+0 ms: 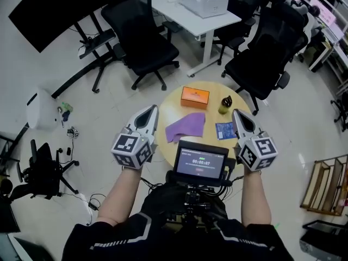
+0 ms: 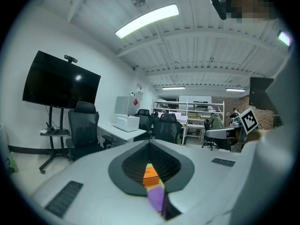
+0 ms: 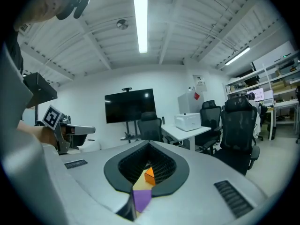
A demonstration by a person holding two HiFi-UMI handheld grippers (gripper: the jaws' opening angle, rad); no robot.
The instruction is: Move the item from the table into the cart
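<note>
**A:** Nearest the lens: a small monitor on a chest rig, framed by two dark sleeves. Beyond it?

**B:** Left gripper and right gripper, held out either side of the monitor. Fingers pressed together on both, nothing clamped between them.

**A:** And the task's things?

**B:** All lying on the round wooden table just ahead. Orange box at the far side, purple cloth nearer, between the two grippers. Small dark-capped bottle and blue packet to the right. Nothing lifted yet.

**A:** The cart?

**B:** Possibly the wooden slatted frame at the right edge, well apart from the table; hard to tell.

**A:** Advice for the step in hand?

**B:** Seemingly an approach. Spread the fingers before reaching the tabletop and settle on one target. For the box, close across its shorter sides. For the cloth, pinch a raised fold rather than scrape the wood. Keep the idle gripper clear of the bottle, likely to tip.

**A:** Any legible writing?

**B:** White timer digits on the monitor, seemingly 00:00:07. Black-and-white square markers on the gripper cubes, no words. Print on box and packet too small to read.
</note>
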